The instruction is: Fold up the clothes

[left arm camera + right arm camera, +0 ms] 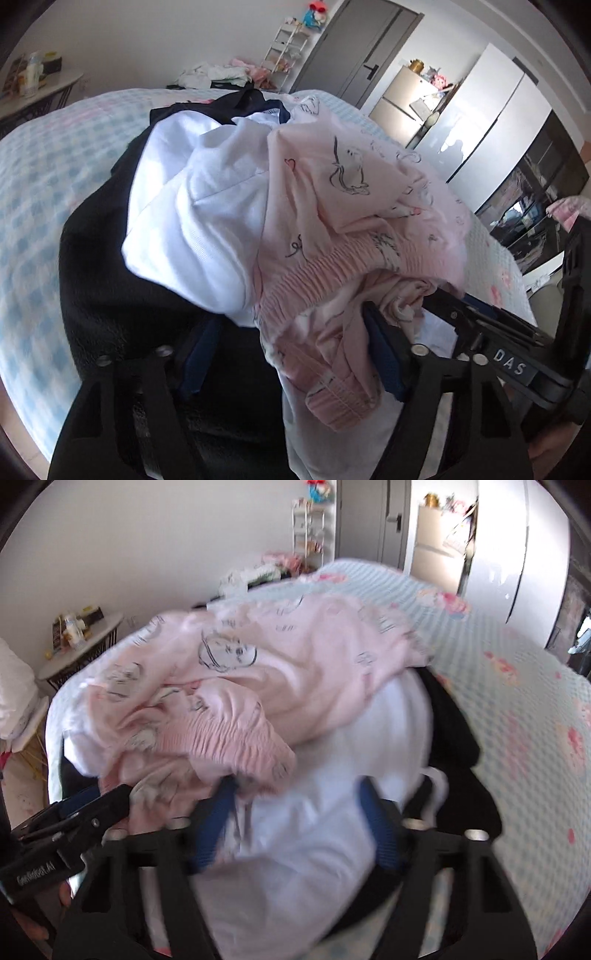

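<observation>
A bed with a pale blue checked cover (40,177) is being used for a heap: black fleece garment (110,277), white knit top (192,221), pink printed trousers with a shirred waistband (332,229). All are lying bunched, none seen folded. The left gripper (291,354) and right gripper (295,823) are being held apart, astride the cloth.

Both cameras sat very close to the heap of clothes on the bed (40,177), each looking forward along its own claw. The left wrist view faced across the pile toward the grey door (364,55) and the tall white wardrobe (491,110), with the right claw (476,332) entering at its lower right. The right wrist view faced the same far wall, the left claw (85,812) at its lower left. Both shared the pink printed garment (354,199) (295,664), the white garment (192,206) (306,849) and the white wire shelf (284,51) (308,528).
</observation>
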